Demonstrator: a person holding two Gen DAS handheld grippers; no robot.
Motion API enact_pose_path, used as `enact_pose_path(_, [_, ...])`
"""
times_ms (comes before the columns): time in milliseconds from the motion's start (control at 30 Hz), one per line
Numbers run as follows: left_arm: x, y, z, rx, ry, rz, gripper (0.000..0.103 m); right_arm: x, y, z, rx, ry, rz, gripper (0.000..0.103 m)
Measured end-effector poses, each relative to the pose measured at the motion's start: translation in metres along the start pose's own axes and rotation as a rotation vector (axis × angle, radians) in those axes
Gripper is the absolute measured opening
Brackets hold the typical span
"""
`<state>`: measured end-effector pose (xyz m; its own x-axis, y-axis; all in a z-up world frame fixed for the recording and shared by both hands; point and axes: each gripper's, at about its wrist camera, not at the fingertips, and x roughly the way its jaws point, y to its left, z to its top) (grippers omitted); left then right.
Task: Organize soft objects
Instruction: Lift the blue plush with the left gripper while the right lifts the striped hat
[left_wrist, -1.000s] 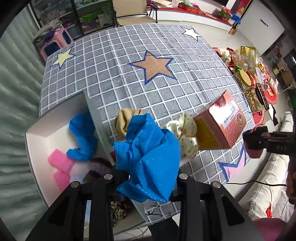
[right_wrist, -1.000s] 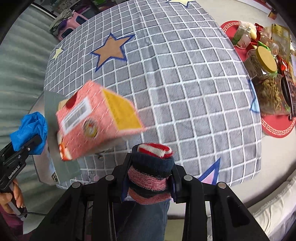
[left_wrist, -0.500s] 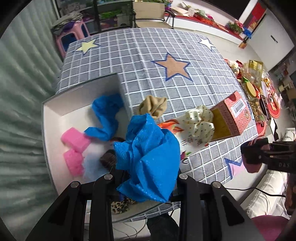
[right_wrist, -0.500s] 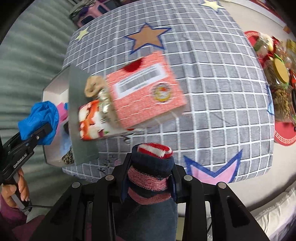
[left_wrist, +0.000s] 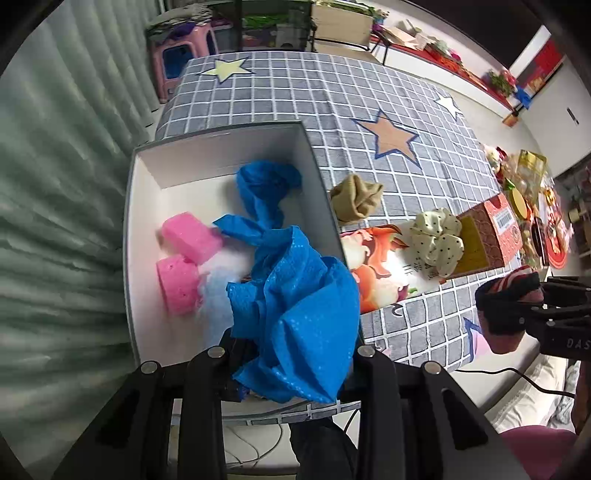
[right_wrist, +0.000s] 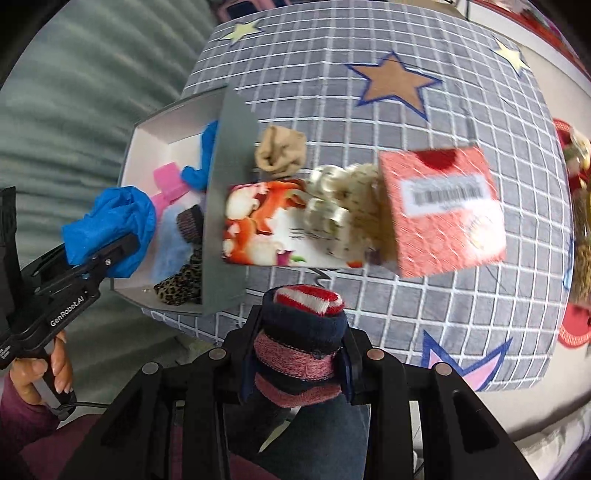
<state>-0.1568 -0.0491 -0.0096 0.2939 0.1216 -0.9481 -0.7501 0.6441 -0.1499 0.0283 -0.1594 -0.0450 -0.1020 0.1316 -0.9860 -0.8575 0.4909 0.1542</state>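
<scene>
A: Left gripper (left_wrist: 291, 354): status?

B: Clenched on a crumpled blue cloth (left_wrist: 295, 317), held above the near end of the white open box (left_wrist: 144, 236). Also seen from the right wrist view (right_wrist: 110, 254), with the person's hand (right_wrist: 40, 373) on its handle.

A: Right gripper (right_wrist: 299, 354)?

B: Clamped around a rolled sock (right_wrist: 301, 343), navy with pink bands and a red-and-white striped end. It hangs over the near edge of the table, right of the box. From the left wrist view it shows at the right edge (left_wrist: 517, 306).

A: Box contents?

B: One more blue cloth (left_wrist: 264, 192) toward the far end, lying against the box's right wall; two pink sponge blocks (left_wrist: 184, 258), touching each other; a pale blue fluffy piece (left_wrist: 218, 291) just beside them. A leopard-print item (right_wrist: 181, 284) and a dark knitted item (right_wrist: 192, 221) at the near end, seen only from the right wrist view.

A: Outside the box?

B: On the grey checked tablecloth with stars (left_wrist: 295, 92): a tan rolled sock (left_wrist: 354, 199) just beside the box's right wall; a flat printed card with orange figures (left_wrist: 373, 262) touching that wall; a cream polka-dot scrunchie (left_wrist: 436, 240) lying on the card; a red carton with a barcode label (left_wrist: 491, 232) right beside the scrunchie.

A: Farther out?

B: Jars and red mats (left_wrist: 532, 206) at the right edge; a pink stool (left_wrist: 177, 59) beyond the far end.
</scene>
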Motion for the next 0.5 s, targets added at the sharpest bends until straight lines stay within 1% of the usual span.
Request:
enact_pose_path(200, [-0.005, 0.013, -0.003, -0.045, -0.013, 0.009, 0.035, 0.000, 0.024, 0.011, -0.068, 0.004, 0.001, 0.036])
enact_pose_path(500, [-0.011, 0.036, -0.012, -0.119, -0.033, 0.046, 0.035, 0.001, 0.059, 0.029, -0.164, 0.001, 0.013, 0.036])
